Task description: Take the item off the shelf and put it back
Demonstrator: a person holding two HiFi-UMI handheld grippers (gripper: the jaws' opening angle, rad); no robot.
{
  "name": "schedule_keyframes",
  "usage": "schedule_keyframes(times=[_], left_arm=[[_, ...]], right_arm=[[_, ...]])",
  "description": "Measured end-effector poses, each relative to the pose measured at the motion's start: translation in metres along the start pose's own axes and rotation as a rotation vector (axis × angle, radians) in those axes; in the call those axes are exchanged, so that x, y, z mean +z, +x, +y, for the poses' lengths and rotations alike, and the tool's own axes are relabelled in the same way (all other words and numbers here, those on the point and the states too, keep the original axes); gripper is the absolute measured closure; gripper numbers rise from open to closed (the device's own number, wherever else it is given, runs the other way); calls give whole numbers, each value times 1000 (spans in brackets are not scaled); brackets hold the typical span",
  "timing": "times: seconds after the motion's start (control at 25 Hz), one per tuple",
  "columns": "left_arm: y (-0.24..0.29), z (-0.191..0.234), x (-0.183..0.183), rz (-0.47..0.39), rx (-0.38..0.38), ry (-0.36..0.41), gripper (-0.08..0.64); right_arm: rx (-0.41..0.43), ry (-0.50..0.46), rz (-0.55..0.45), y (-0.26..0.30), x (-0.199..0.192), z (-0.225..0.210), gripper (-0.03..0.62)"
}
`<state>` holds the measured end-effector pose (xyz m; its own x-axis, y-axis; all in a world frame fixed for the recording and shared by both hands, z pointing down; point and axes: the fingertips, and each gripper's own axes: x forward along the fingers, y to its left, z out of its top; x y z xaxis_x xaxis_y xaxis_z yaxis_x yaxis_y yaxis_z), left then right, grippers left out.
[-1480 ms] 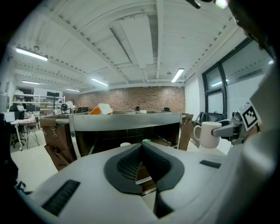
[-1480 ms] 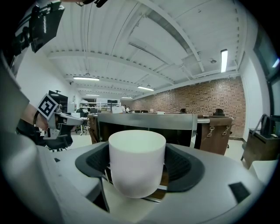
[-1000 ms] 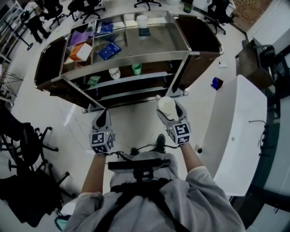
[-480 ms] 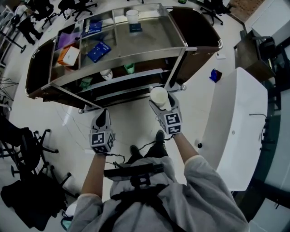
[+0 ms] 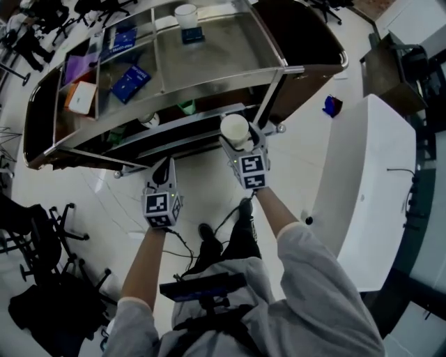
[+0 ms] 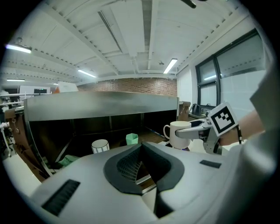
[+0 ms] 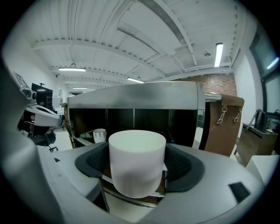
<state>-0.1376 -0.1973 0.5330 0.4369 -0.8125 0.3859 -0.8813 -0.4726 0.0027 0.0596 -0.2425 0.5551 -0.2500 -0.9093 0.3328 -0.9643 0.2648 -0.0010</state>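
A white mug (image 5: pixel 235 130) sits between the jaws of my right gripper (image 5: pixel 241 148), which is shut on it just in front of the steel shelf cart (image 5: pixel 209 59), level with the middle shelf's front edge. In the right gripper view the mug (image 7: pixel 136 153) fills the jaws, with the dark shelf opening behind it. My left gripper (image 5: pixel 164 169) hangs lower and to the left, in front of the cart, shut with nothing in it. From the left gripper view the mug (image 6: pixel 180 133) and its handle show at the right.
A striped white cup (image 6: pixel 100 145) and a green cup (image 6: pixel 131 138) stand on the middle shelf. The cart's top carries a white cup (image 5: pixel 186 14), blue boxes (image 5: pixel 131 73) and a white-orange box (image 5: pixel 81 97). A white table (image 5: pixel 362 188) stands at right, chairs at left.
The cart has come closer. Both grippers have moved toward it, and the right one with the mug now reaches the middle shelf's front edge.
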Motion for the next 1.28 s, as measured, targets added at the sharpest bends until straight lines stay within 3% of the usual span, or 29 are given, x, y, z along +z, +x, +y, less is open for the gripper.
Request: schedule_keyframes(times=[0.64, 1.28], left_arm=[[122, -20, -3, -14, -12, 16, 555], [170, -17, 1, -17, 10, 27, 555]], right_arm=[[-84, 17, -50, 121, -9, -48, 190], [-96, 10, -42, 178, -12, -65, 190]])
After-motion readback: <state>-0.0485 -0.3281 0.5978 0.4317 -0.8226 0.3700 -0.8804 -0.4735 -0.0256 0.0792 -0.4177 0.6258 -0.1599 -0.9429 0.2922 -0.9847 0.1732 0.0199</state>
